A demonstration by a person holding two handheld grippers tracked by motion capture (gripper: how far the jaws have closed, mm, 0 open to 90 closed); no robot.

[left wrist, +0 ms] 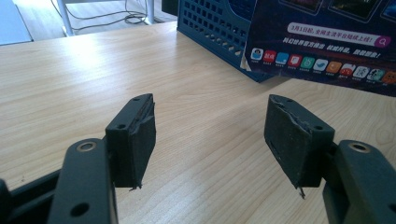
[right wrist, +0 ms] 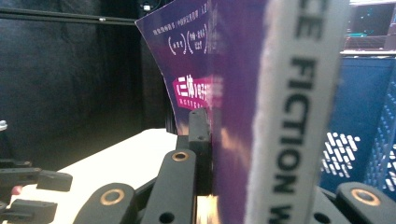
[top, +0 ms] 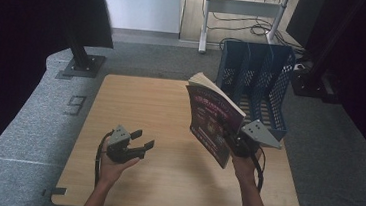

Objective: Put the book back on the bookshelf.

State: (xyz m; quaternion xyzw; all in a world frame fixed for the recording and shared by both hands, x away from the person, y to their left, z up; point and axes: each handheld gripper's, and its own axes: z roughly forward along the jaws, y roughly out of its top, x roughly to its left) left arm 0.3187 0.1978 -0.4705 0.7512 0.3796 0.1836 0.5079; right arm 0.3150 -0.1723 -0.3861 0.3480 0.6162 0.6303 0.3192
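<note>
Purple magazine (top: 213, 121) between right hand-held gripper's (top: 238, 140) jaws

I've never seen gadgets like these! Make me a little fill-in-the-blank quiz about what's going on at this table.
1. The right gripper is clamped on a ____ with a purple cover.
2. The left gripper has its jaws ____, with nothing between them.
3. The blue file rack stands at the table's far ____ corner in the high view.
4. The word printed on the white spine reads ____.

Missing words: magazine; open; right; FICTION
</note>
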